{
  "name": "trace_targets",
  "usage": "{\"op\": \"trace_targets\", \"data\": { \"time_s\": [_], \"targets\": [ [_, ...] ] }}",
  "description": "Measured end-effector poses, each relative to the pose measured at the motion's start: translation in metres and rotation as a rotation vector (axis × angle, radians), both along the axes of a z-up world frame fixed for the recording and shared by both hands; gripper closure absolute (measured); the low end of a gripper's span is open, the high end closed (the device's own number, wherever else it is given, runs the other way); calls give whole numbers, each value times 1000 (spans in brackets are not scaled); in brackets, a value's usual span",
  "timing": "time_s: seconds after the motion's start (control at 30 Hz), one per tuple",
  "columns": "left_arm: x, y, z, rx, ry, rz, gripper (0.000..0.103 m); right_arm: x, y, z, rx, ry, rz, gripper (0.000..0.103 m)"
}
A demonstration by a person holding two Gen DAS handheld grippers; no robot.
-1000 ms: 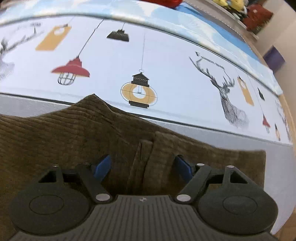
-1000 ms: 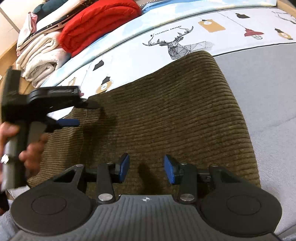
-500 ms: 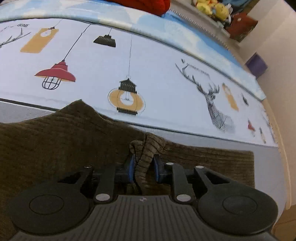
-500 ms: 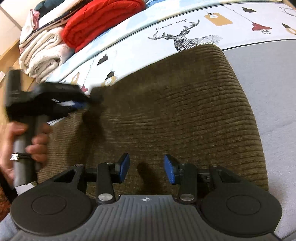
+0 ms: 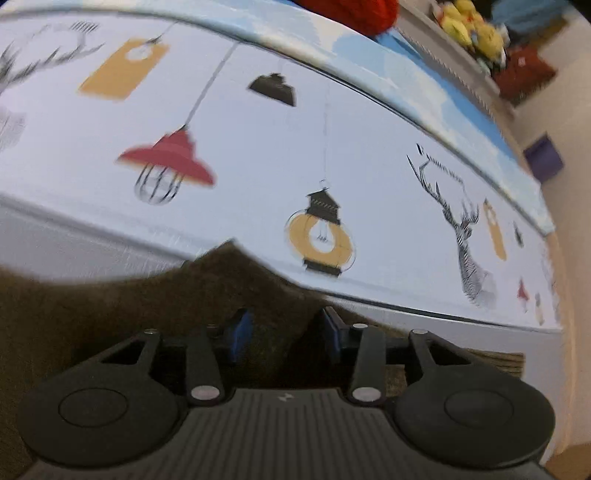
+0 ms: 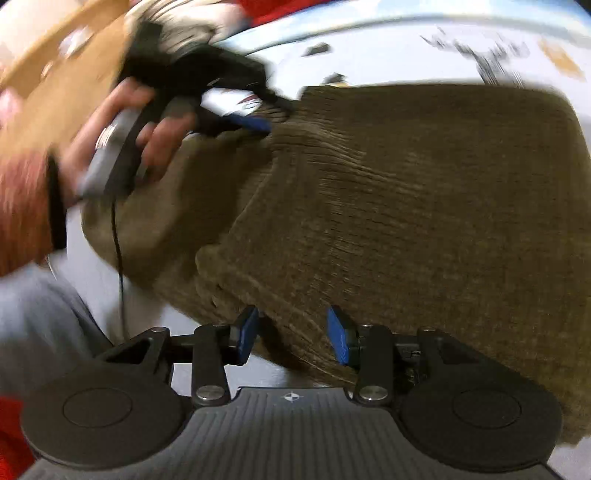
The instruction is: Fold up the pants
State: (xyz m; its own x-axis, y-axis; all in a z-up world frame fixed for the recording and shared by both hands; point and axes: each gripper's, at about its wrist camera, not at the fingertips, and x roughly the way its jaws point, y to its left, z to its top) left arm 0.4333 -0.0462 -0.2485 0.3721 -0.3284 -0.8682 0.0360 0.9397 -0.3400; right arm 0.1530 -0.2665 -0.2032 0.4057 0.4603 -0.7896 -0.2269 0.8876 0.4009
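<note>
The brown corduroy pants (image 6: pixel 424 206) lie folded on the grey and printed bed cover. In the left wrist view the left gripper (image 5: pixel 282 334) stands open over the pants (image 5: pixel 110 314), blue pads apart with cloth between them. From the right wrist view the left gripper (image 6: pixel 273 114) sits at the far left edge of the pants, held by a hand. My right gripper (image 6: pixel 293 330) is open at the near edge, where a fold of the pants lies between its pads. Both views are blurred.
The bed cover (image 5: pixel 295 147) is printed with lamps and deer heads. A red blanket (image 5: pixel 351 14) and yellow toys (image 5: pixel 469 22) lie at the far edge. Folded white cloth (image 6: pixel 177 14) lies beyond the left gripper. A wooden bed edge (image 6: pixel 48 74) runs on the left.
The left gripper was shut on a bunched fold of the pants half a second ago and now stands open. The right gripper has moved to the near edge of the pants, jaws still open.
</note>
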Motion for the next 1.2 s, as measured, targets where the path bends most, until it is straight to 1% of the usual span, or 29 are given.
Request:
{"op": "trace_targets", "data": {
  "time_s": [0.07, 0.1, 0.13, 0.17, 0.2, 0.23, 0.27, 0.3, 0.33, 0.37, 0.43, 0.47, 0.5, 0.57, 0.63, 0.7, 0.73, 0.8, 0.83, 0.87, 0.93, 1.0, 1.07, 1.13, 1.2],
  "targets": [
    [10, -8, 6, 25, -36, -6, 56, 2, -5, -2, 32, 21, -26, 58],
    [14, -8, 6, 26, -31, 6, 53, 4, -8, -3, 54, 37, -42, 58],
    [17, -7, 6, 17, -2, 31, 53, 6, -11, -4, 75, 52, -59, 58],
    [16, -3, 7, 3, 8, 46, 52, 6, -13, -5, 92, 64, -72, 58],
    [11, -1, 11, -2, 4, 39, 49, 5, -15, -6, 104, 71, -80, 58],
    [6, 0, 14, 9, 1, 28, 47, 6, -16, -6, 113, 75, -84, 59],
    [-1, 3, 19, 39, 0, 24, 46, 5, -18, -6, 119, 77, -86, 59],
    [-11, 5, 24, 68, -6, 21, 42, 5, -20, -5, 127, 79, -93, 59],
    [-21, 8, 30, 100, -8, 21, 35, 6, -20, -4, 133, 79, -101, 59],
    [-35, 11, 36, 146, 0, 29, 32, 5, -21, -3, 140, 77, -113, 59],
    [-62, 14, 50, 222, 14, 36, 17, 2, -22, 3, 137, 54, -143, 57],
    [-80, 17, 59, 249, 11, 42, 16, 0, -24, 8, 131, 30, -158, 57],
    [-97, 23, 67, 255, 0, 40, 16, -5, -25, 15, 126, -5, -172, 57],
    [-130, 29, 82, 259, -11, 12, 11, -15, -27, 29, 106, -59, -203, 55],
    [-166, 37, 97, 271, -26, 15, 3, -28, -28, 44, 63, -88, -245, 53],
    [-198, 45, 110, 266, -63, 15, 3, -40, -28, 59, 20, -115, -273, 52],
    [-213, 49, 115, 263, -74, 10, 2, -49, -28, 68, -1, -136, -281, 50],
    [-239, 56, 123, 253, -86, 3, 2, -66, -26, 82, -31, -182, -282, 40],
    [-250, 60, 125, 252, -91, 2, 2, -74, -26, 86, -44, -200, -284, 29],
    [-260, 63, 127, 252, -95, 5, 2, -86, -24, 89, -62, -221, -291, 20],
    [-279, 69, 127, 247, -106, 4, 1, -102, -23, 86, -91, -230, -326, 14],
    [-293, 74, 122, 238, -125, -1, 1, -107, -23, 83, -96, -196, -345, 14],
    [-303, 78, 110, 245, -152, 1, 1, -104, -20, 79, -109, -192, -334, 14],
    [-311, 81, 96, 274, -167, 2, 1, -101, -19, 74, -136, -173, -335, 14],
    [-318, 83, 85, 313, -202, -20, 1, -99, -19, 68, -135, -140, -347, 14]
  ]
}}
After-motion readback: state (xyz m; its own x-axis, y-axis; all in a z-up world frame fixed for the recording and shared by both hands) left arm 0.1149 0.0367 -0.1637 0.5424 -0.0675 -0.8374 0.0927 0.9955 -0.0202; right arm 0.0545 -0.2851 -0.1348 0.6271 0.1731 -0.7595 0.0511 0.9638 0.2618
